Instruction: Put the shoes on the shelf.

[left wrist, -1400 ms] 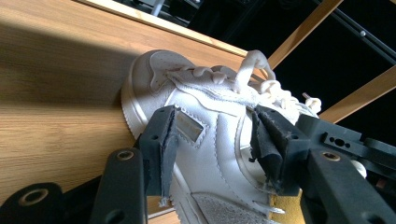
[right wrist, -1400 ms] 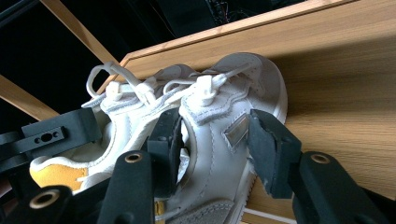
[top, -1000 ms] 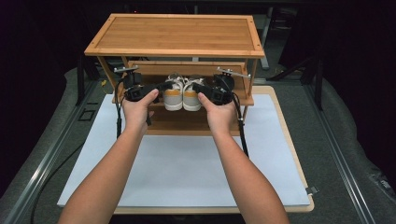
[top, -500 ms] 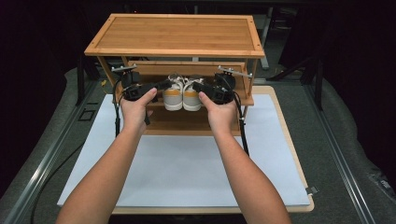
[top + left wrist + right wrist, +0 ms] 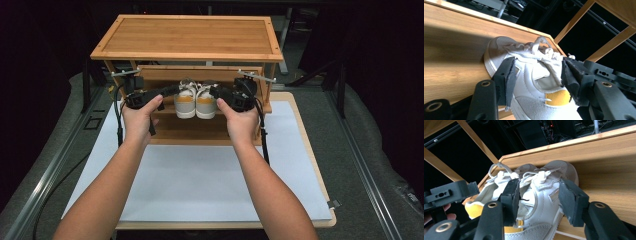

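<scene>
Between the black jaws of the left gripper [image 5: 536, 80] sits the left shoe [image 5: 529, 75] of a white pair, the pads standing off either side of its collar and tongue, so this claw is released, with the shoe inside its gap but not pinched. Seen from the right gripper [image 5: 539, 200], the right shoe [image 5: 541, 192] lies likewise between spread jaws; these have just been closing a little, yet the pads still stand clear of the leather, so this claw too is released (its inner pad comes very near the laces, and whether it brushes them I cannot tell).

From above, the two shoes [image 5: 195, 101] stand side by side, touching, heels with yellow tabs toward the person, at the middle of the front edge of the middle shelf [image 5: 250, 107] of a wooden shoe rack [image 5: 190, 37]. The left gripper [image 5: 167, 91] reaches in from the shelf's left end, the right gripper [image 5: 216, 92] from its right end, each held in a hand, both forearms coming up from the near edge of the table [image 5: 200, 185], which bears a white mat under the rack
</scene>
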`<state>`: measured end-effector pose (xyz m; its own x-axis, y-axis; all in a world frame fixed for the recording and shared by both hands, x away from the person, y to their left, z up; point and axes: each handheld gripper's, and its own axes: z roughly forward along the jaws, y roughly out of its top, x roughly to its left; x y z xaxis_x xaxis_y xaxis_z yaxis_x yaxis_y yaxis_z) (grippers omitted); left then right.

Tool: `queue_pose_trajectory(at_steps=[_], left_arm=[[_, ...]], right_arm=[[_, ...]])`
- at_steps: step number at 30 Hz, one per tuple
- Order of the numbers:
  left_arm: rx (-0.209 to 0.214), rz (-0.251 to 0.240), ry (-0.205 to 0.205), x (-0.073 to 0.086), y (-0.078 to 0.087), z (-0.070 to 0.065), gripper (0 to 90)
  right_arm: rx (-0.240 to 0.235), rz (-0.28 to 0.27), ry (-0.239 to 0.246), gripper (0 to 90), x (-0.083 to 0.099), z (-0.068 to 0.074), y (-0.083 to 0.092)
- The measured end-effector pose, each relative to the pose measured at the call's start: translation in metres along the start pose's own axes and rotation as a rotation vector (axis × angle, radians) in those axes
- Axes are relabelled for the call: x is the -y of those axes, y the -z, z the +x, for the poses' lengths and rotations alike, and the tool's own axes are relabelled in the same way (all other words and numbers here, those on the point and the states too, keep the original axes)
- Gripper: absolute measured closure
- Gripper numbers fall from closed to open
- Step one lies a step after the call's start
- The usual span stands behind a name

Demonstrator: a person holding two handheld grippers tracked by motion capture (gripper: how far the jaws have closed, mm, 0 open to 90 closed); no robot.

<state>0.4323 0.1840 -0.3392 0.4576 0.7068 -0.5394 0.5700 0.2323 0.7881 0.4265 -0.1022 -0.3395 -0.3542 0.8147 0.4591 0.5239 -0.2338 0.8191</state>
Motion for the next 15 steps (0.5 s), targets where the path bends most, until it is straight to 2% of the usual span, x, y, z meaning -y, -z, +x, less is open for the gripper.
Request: queue_pose_trajectory(at_steps=[3, 5, 7, 10, 13, 15], left_arm=[[-0.013, 0.004, -0.015, 0.000, 0.003, 0.001, 51.1], [-0.025, 0.003, -0.019, -0.001, 0.005, 0.004, 57.2], [-0.037, 0.000, -0.023, 0.000, 0.006, 0.006, 58.9], [-0.046, -0.001, -0.023, 0.001, 0.006, 0.011, 66.7], [-0.048, 0.004, -0.015, 0.004, 0.003, 0.015, 70.1], [-0.046, 0.012, -0.017, 0.007, 0.000, 0.017, 73.9]], right_arm=[[-0.005, 0.005, 0.008, 55.6, 0.000, 0.000, 0.003], [-0.007, 0.009, 0.016, 57.8, 0.001, 0.000, 0.003], [-0.002, 0.013, 0.025, 61.0, 0.001, 0.000, 0.004], [0.011, 0.010, 0.033, 68.4, 0.002, -0.003, 0.004], [0.007, 0.011, 0.031, 70.2, 0.003, -0.006, 0.002], [-0.012, 0.003, 0.011, 72.8, 0.003, -0.008, 0.002]])
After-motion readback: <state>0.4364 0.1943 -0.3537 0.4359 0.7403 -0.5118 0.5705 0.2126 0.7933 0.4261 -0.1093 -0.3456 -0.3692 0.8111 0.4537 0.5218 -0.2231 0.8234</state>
